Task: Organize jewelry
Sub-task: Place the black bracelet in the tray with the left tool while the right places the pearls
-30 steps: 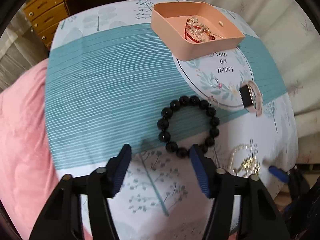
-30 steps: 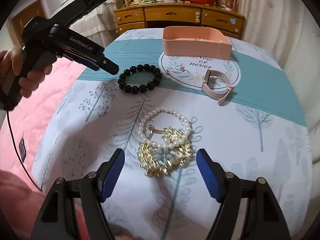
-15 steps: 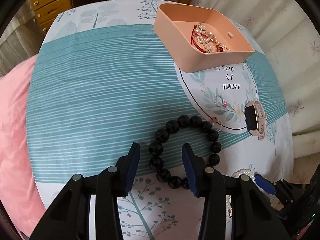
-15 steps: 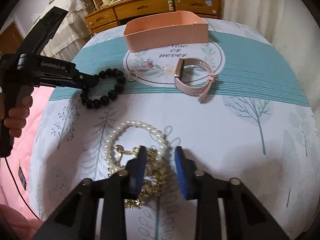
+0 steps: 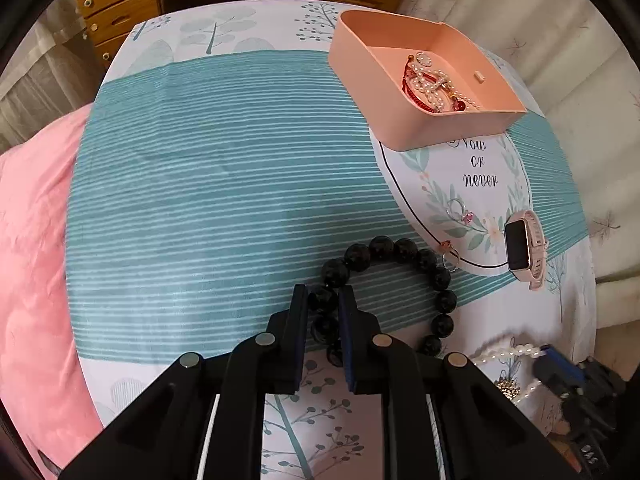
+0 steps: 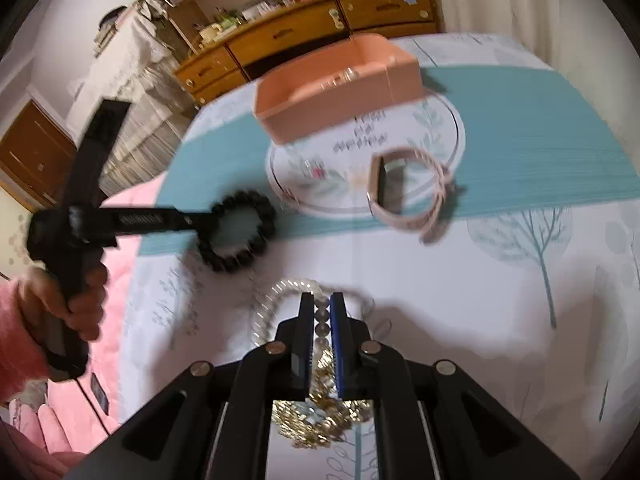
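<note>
Left gripper (image 5: 324,300) clamps black bead bracelet (image 5: 404,292); right gripper (image 6: 321,312) clamps pearl necklace (image 6: 280,300)

Your table (image 5: 224,184), under a teal-striped tree-print cloth, carries a pink tray (image 5: 404,120) at the far right. Nearer lie a ring (image 5: 458,210), a pink watch (image 5: 524,246), a black bead bracelet (image 5: 400,248), and, near right, pearls (image 6: 280,300) with what looks like gold jewelry (image 6: 316,416).
</note>
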`<state>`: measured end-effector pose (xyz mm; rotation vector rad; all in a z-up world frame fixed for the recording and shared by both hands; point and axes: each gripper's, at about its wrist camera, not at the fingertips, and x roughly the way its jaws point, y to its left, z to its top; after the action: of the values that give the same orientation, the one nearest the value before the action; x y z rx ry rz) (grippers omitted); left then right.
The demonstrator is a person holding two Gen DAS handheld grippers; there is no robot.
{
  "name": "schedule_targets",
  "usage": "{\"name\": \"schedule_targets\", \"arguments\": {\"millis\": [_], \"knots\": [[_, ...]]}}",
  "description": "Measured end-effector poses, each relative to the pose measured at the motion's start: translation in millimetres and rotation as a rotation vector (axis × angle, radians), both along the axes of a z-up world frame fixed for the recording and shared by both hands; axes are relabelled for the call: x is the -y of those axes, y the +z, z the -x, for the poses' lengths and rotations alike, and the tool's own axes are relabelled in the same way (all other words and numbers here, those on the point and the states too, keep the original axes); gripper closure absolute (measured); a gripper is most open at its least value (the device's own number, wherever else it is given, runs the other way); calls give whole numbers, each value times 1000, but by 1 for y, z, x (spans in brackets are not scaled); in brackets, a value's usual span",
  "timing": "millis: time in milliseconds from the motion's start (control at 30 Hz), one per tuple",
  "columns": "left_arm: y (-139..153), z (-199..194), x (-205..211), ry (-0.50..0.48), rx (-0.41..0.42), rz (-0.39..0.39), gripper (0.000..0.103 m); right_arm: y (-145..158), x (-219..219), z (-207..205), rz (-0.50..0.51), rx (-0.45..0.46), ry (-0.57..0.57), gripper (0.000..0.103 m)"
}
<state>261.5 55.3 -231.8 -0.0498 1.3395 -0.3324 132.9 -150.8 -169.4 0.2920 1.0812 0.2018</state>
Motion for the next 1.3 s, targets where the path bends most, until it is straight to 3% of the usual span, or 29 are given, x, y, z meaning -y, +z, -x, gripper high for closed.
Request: {"name": "schedule_targets", "arguments": {"millis": [300, 700, 1000, 1300], "knots": [[22, 13, -12, 115, 16, 45, 91, 48, 7, -22, -8, 98, 100, 96], [108, 28, -13, 182, 99, 31, 91, 112, 19, -66, -57, 253, 193, 95], [175, 23, -9, 212, 198, 86, 91, 124, 13, -106, -43, 317, 256, 95], [216, -11, 31, 138, 322, 110, 90, 128, 19, -153, -59, 357, 245, 95]]}}
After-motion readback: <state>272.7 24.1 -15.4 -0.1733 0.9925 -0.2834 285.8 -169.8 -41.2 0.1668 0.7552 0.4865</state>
